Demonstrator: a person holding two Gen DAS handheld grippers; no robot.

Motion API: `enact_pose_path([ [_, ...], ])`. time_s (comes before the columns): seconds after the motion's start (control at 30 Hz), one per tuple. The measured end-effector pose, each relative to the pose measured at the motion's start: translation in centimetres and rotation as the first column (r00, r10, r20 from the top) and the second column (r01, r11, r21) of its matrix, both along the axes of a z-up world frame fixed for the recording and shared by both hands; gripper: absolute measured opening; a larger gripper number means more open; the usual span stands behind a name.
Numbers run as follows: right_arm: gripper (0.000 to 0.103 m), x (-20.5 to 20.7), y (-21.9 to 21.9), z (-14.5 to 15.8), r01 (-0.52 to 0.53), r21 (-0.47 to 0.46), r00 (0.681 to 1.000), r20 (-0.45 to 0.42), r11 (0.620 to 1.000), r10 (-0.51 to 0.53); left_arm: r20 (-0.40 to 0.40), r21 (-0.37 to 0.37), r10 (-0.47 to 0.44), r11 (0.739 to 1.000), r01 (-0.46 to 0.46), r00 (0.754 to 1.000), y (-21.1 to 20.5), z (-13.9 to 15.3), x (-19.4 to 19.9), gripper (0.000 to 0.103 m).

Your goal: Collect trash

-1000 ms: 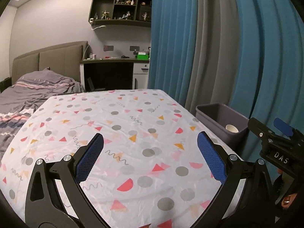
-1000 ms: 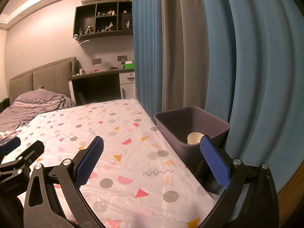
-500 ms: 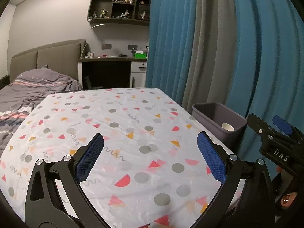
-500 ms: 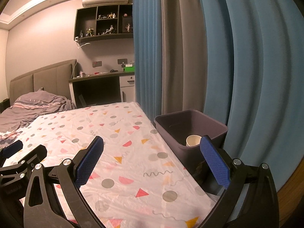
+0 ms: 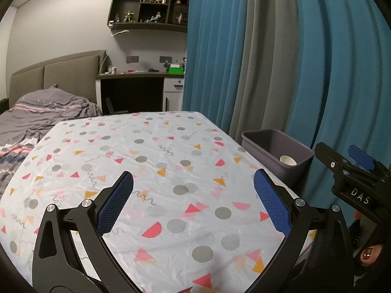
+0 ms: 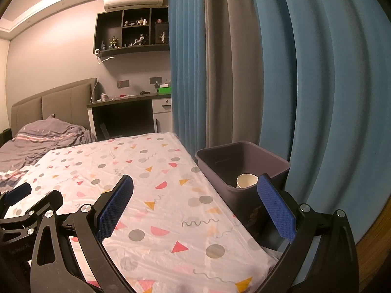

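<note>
A grey bin (image 6: 266,157) stands off the table's right edge, against the curtain, with a white paper cup (image 6: 246,180) inside. The bin (image 5: 264,138) and the cup (image 5: 288,160) also show in the left wrist view. My left gripper (image 5: 194,200) is open and empty above the patterned tablecloth (image 5: 146,161). My right gripper (image 6: 195,202) is open and empty, with its right finger in front of the bin. The right gripper also shows at the right edge of the left wrist view (image 5: 352,168).
Blue and grey curtains (image 6: 268,61) hang behind the bin. A bed with a grey duvet (image 5: 36,114) lies beyond the table on the left. A desk (image 5: 141,83) and wall shelves (image 5: 149,7) stand at the back.
Both grippers have pulled back and tilted up a little, so the table and bin sit lower in view. Both stay open and empty.
</note>
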State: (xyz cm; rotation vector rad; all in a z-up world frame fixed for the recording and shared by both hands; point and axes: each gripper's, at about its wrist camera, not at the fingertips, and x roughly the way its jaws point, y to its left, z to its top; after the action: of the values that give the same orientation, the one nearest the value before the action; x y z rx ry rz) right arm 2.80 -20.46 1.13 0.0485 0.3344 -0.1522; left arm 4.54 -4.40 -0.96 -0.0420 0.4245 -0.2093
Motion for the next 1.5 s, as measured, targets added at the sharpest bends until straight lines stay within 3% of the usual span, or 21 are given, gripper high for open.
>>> enact_pose_path([
  [1.5, 0.097, -0.22, -0.57, 0.11, 0.001, 0.002, 1.000, 0.000, 1.000, -0.001, -0.005, -0.003, -0.006, 1.000, 0.006, 1.000, -0.10, -0.06, -0.05, 0.097],
])
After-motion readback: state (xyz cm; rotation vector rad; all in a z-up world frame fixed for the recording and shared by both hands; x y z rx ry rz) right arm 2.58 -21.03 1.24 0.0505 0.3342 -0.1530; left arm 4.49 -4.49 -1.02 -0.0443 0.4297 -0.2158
